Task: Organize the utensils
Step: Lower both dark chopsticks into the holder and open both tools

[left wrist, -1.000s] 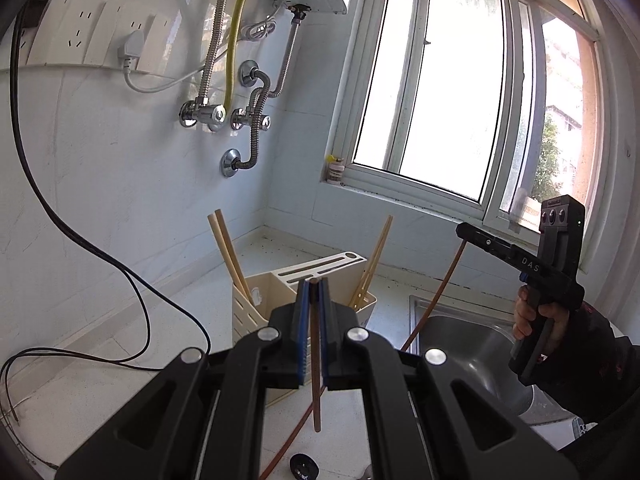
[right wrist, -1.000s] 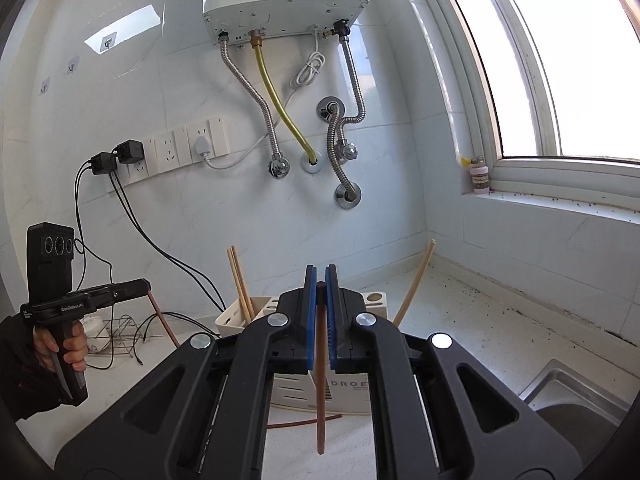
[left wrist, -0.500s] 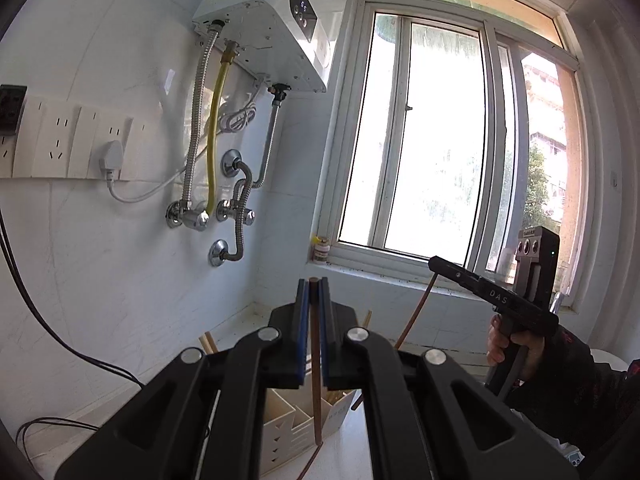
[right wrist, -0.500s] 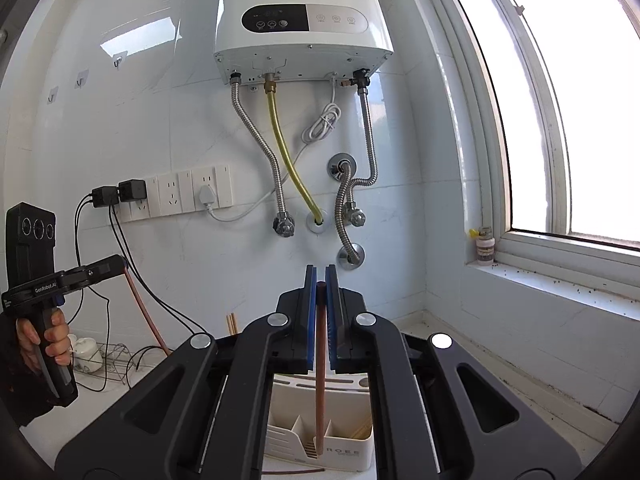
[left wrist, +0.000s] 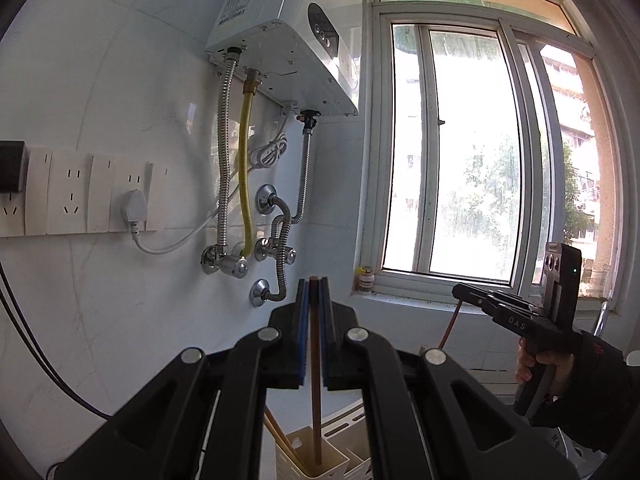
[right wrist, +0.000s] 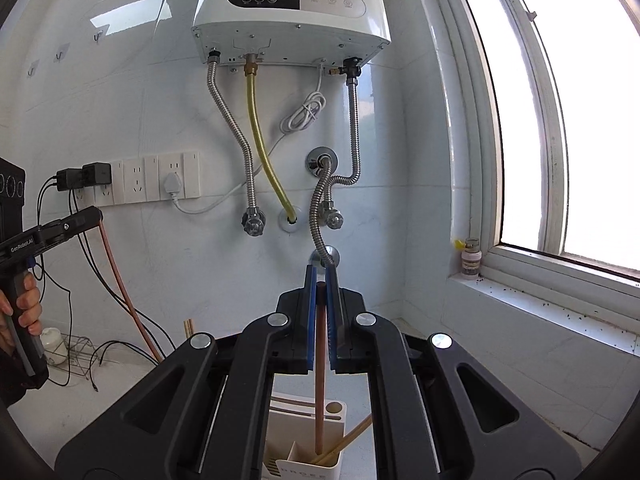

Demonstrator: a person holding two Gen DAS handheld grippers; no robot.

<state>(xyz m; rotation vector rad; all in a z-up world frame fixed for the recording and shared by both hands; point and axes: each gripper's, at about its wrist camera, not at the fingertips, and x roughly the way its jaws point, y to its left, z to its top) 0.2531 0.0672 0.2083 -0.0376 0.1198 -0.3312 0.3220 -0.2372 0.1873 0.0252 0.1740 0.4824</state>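
In the left wrist view my left gripper (left wrist: 314, 292) is shut on a dark brown chopstick (left wrist: 316, 400), which hangs straight down over the cream utensil holder (left wrist: 324, 458) at the bottom edge. Pale chopsticks (left wrist: 278, 434) lean in that holder. In the right wrist view my right gripper (right wrist: 321, 280) is shut on a reddish-brown chopstick (right wrist: 320, 384), its lower end above a compartment of the holder (right wrist: 304, 466). Each gripper shows in the other's view: the right gripper (left wrist: 459, 291) with its chopstick (left wrist: 448, 328), and the left gripper (right wrist: 96, 216) with its chopstick (right wrist: 120, 280).
A white water heater (right wrist: 288, 12) with metal and yellow hoses hangs on the tiled wall above. Wall sockets (right wrist: 160, 178) with black cables run left. A window (left wrist: 460, 160) with a small bottle (right wrist: 471, 258) on its sill is to the right. A wire rack (right wrist: 76, 354) sits on the counter.
Both grippers have risen with their chopsticks still held. The holder has slid down to the bottom edge of both views and the water heater has come fully into sight.
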